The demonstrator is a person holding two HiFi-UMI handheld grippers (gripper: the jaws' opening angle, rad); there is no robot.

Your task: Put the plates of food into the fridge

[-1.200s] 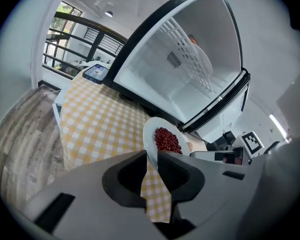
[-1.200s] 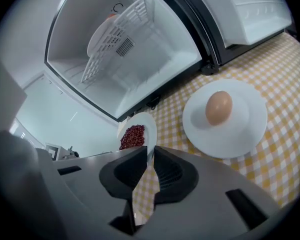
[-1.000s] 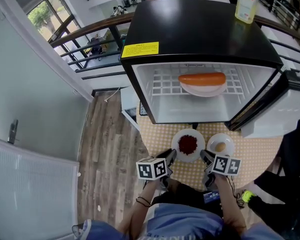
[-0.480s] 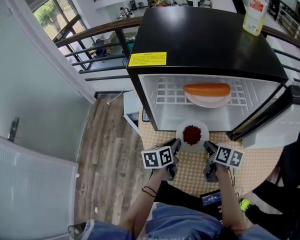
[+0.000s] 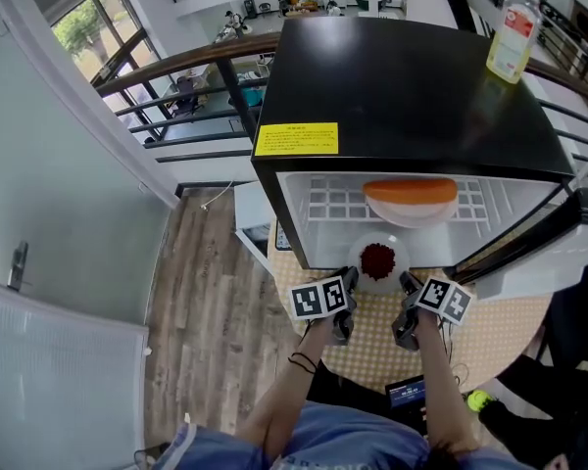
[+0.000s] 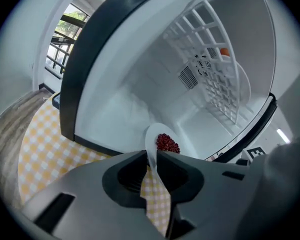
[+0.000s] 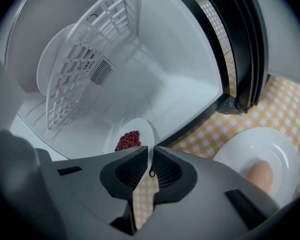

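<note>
A small white plate of red beans (image 5: 377,260) hangs at the mouth of the open black fridge (image 5: 412,76), its far edge over the lower floor. My left gripper (image 5: 346,282) is shut on the plate's left rim and my right gripper (image 5: 406,284) is shut on its right rim. In the left gripper view the rim (image 6: 153,139) is pinched between the jaws of the left gripper (image 6: 150,156). In the right gripper view the plate (image 7: 135,134) is clamped by the right gripper (image 7: 151,154). Another plate with an orange sausage (image 5: 410,196) rests on the wire shelf.
A second white plate with a pale bun (image 7: 260,159) stands on the yellow checked tablecloth (image 5: 372,336) to the right. The fridge door (image 5: 559,238) stands open at the right. A bottle (image 5: 513,39) sits on the fridge top. Wood floor (image 5: 201,292) lies left.
Both grippers have carried the plate of red beans forward off the tablecloth to the fridge opening. The plate with the bun has stayed behind on the table.
</note>
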